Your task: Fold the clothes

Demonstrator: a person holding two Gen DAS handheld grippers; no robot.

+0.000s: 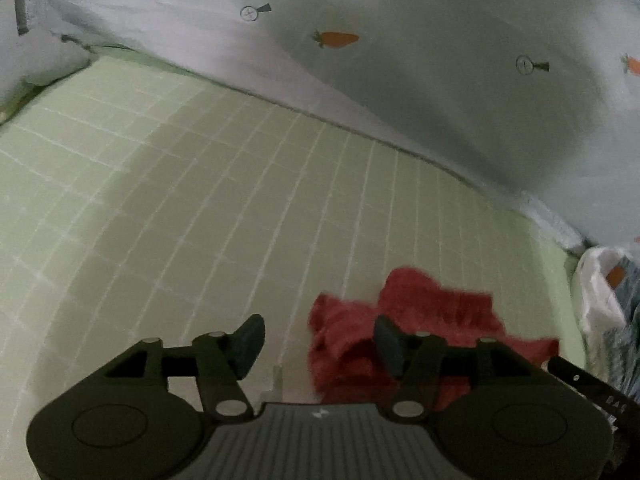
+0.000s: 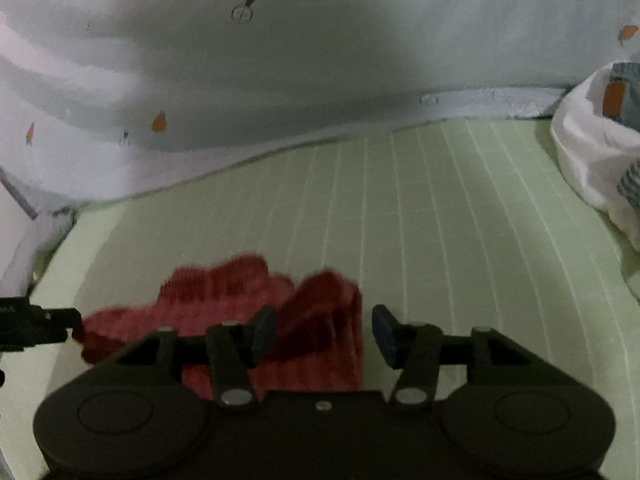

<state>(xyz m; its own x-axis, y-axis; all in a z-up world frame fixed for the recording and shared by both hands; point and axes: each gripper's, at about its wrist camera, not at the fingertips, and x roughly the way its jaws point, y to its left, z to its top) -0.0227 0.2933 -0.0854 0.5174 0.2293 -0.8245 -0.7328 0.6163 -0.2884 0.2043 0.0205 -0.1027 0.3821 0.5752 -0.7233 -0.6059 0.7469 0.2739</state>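
Observation:
A crumpled red ribbed garment [image 1: 420,320] lies on the green grid-lined mat [image 1: 200,200]. My left gripper [image 1: 320,344] is open and empty; the garment sits just in front of and under its right finger. In the right wrist view the same red garment [image 2: 224,300] lies bunched on the mat [image 2: 440,208]. My right gripper [image 2: 324,334] is open and hovers over the garment's right edge, with cloth between its jaws. The left gripper's side [image 2: 36,324] shows at the far left, by the garment's left end.
A pale blue sheet with carrot prints [image 1: 400,48] bounds the far side of the mat, also in the right wrist view [image 2: 280,60]. A white bag holding denim clothes [image 2: 596,140] sits at the mat's right, seen too in the left wrist view [image 1: 604,304].

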